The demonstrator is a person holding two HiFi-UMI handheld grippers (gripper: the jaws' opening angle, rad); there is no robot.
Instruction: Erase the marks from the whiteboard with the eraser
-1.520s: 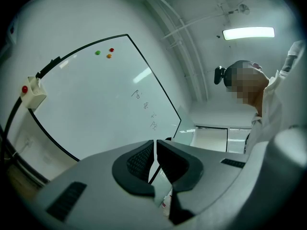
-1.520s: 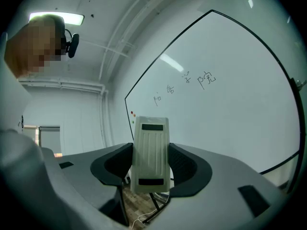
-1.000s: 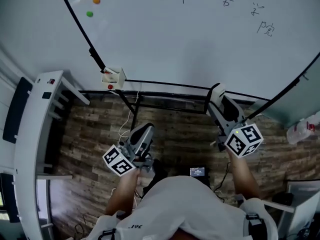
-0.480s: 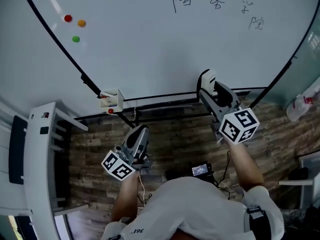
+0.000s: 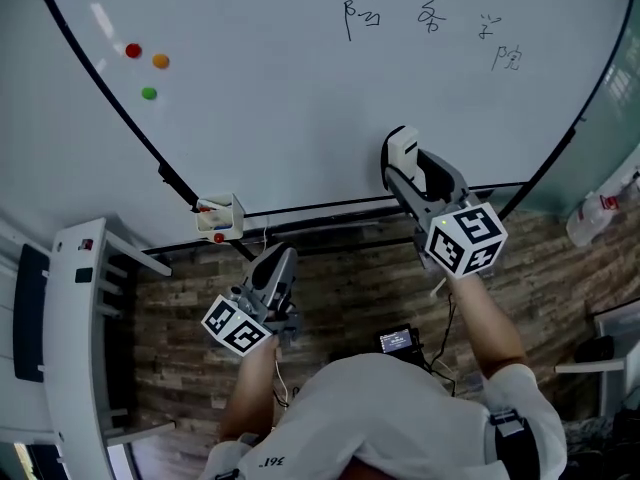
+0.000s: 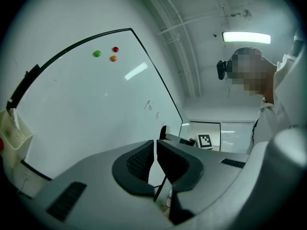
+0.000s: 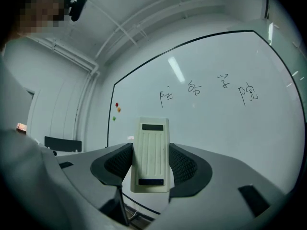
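The eraser (image 5: 399, 148) is clamped lengthwise between the jaws of the right gripper (image 5: 408, 173), its long axis running out along them toward 12 o'clock, ribbed cream back facing the right gripper view. It sits over the lower part of the whiteboard (image 5: 300, 118), just above the bottom frame. The marks (image 5: 432, 17), four handwritten characters in a loose row, lie higher up the board, spread from just before 12 o'clock to about 2 o'clock from the eraser and well apart from it. My reading is that the coming move is a reach upward and slightly rightward, and the right hand is plainly the nearer one. The left gripper (image 5: 283, 258) hangs low at 7 o'clock from the eraser, below the board, its jaws brought together on nothing. Three round magnets (image 5: 148, 93) sit far off at 10 o'clock. The wiping face of the eraser is hidden, no view settles whether it touches the board, and the characters are too small to read
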